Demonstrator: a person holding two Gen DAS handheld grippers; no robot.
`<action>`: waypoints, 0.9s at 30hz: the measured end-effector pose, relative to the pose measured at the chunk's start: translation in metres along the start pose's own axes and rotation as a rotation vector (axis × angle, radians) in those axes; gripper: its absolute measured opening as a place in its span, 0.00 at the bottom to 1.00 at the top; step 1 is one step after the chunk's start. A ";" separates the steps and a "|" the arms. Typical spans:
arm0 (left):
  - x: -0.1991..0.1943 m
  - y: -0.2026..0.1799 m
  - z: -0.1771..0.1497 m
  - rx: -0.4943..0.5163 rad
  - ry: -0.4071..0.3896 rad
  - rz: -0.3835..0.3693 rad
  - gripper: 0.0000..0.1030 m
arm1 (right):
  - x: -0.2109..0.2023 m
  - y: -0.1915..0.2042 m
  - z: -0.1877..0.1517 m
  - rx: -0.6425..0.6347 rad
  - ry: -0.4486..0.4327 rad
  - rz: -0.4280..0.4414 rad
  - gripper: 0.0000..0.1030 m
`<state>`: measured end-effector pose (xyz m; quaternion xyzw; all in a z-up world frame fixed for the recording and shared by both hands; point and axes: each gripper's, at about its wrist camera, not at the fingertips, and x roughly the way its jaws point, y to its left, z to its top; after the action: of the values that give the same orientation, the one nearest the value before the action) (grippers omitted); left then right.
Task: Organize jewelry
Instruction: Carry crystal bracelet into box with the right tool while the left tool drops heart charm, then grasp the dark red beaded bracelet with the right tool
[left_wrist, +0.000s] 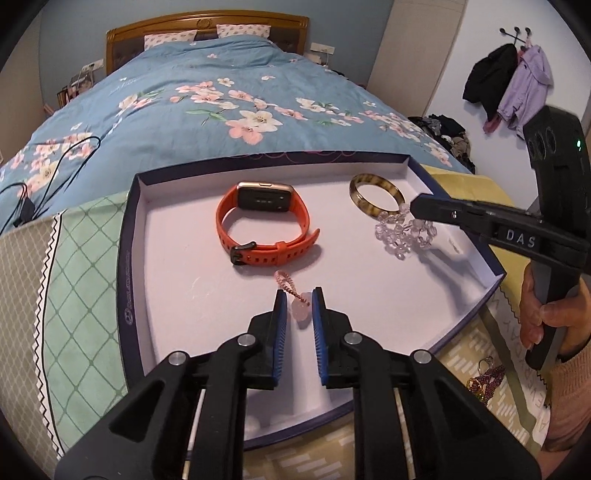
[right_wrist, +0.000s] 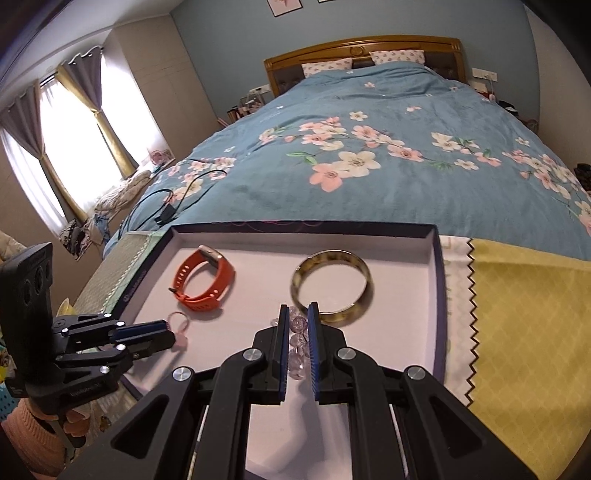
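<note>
Four pieces in white-lined tray at frame centre: orange rubber watch, glossy mottled bangle, clear faceted bead bracelet, pink stone charm on cord. Left gripper narrowly parted, straddling charm – squeeze gently. Right gripper closed on beads – lift slowly, slippery.
</note>
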<state>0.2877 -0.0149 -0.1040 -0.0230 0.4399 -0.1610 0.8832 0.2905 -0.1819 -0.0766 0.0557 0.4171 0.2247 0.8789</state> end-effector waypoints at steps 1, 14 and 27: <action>0.000 0.001 0.000 -0.003 0.000 0.004 0.14 | 0.001 -0.001 0.000 0.005 0.002 -0.004 0.08; -0.029 -0.005 -0.003 0.015 -0.079 0.079 0.39 | -0.044 0.007 -0.008 -0.036 -0.092 -0.045 0.31; -0.101 -0.034 -0.055 0.140 -0.173 0.047 0.49 | -0.092 0.029 -0.089 -0.159 0.004 -0.005 0.34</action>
<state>0.1793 -0.0104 -0.0536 0.0352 0.3501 -0.1678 0.9209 0.1628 -0.2044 -0.0606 -0.0160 0.4000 0.2549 0.8802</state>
